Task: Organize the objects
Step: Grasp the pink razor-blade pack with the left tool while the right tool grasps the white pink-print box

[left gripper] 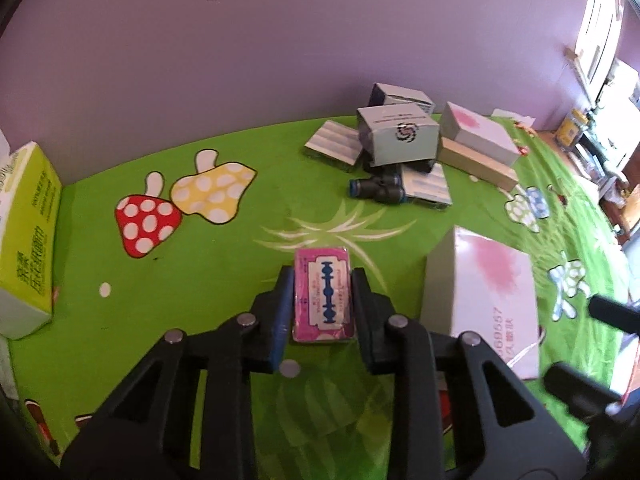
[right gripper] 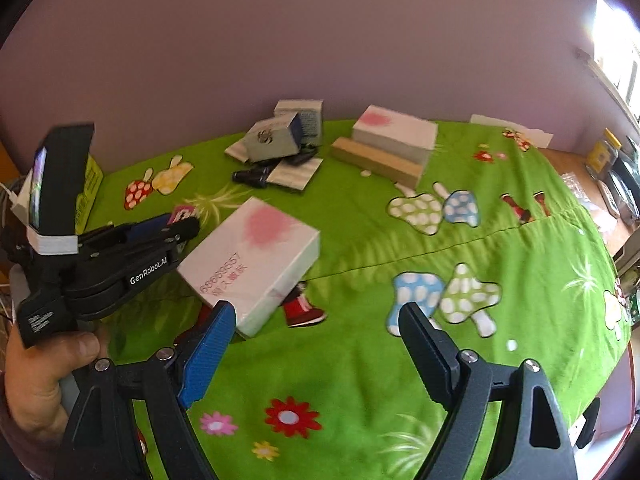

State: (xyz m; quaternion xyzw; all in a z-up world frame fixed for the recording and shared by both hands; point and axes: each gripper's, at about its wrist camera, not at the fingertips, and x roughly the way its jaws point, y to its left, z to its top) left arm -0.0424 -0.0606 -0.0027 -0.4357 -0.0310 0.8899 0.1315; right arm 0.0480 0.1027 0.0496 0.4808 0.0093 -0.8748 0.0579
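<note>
Left hand-held gripper (left gripper: 323,300): pinched on a pink razor-blade pack (left gripper: 323,295), fingers pressed to its long sides. Whether the pack is lifted off the green cloth (left gripper: 200,320) or resting on it cannot be told. White box (left gripper: 486,300) lies just right of it.

Right hand-held gripper (right gripper: 316,344): spread wide, nothing held, low over the cloth near that white box (right gripper: 252,260).

Step judged: pack grasped, in transit. A pile of boxes (left gripper: 396,136) and a black fitting (left gripper: 378,188) is seen far back by the wall.

Next move likely calls for the pack to be carried to a grouping spot and set down flat before release; destination not indicated.
</note>
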